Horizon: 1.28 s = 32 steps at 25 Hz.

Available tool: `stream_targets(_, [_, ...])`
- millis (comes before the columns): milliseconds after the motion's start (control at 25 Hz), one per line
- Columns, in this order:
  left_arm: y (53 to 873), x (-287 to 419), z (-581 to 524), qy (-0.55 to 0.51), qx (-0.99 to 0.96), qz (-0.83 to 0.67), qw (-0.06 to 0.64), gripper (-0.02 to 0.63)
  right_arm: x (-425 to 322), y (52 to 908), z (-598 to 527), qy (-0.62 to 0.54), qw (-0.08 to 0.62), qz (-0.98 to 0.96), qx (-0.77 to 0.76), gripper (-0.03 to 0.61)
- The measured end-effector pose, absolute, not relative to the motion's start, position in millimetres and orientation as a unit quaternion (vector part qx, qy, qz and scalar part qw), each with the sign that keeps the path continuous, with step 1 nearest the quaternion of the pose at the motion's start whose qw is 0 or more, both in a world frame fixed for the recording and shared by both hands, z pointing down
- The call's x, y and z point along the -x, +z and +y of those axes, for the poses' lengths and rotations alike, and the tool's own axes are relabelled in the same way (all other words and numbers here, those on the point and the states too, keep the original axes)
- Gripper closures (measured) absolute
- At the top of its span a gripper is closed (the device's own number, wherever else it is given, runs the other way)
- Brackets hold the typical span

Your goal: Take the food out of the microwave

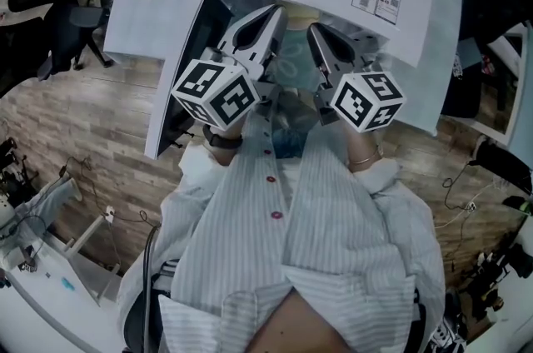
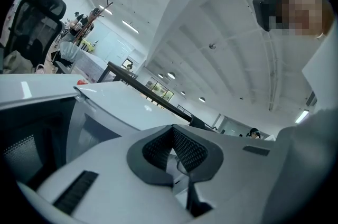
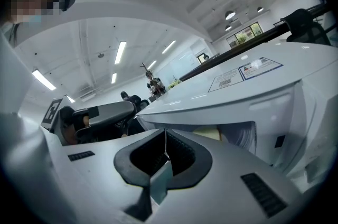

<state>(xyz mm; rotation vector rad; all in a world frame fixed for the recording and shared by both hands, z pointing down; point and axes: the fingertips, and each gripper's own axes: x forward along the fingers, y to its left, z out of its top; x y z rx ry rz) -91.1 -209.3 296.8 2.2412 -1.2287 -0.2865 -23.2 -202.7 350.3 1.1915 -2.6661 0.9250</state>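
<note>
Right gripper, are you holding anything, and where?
It cannot be told. The right gripper has its jaws shut together. A pale sliver shows low in the gap between them, but whether it is pinched there is unclear.

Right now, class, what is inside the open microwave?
Through the microwave opening, a pale yellow item shows beside something white. The right gripper covers the lower cavity.

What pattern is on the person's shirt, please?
Shirt: fine grey stripes on white; head view.
</note>
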Motion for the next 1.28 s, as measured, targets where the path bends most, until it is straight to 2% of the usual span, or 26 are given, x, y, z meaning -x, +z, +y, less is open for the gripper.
stream_targets(1280, [449.4,90.3,-218.6,-0.015,-0.798,-0.438,0.415,0.606,-0.7,478.9,-219.6,0.409,0.056,-0.774,-0.479,0.545])
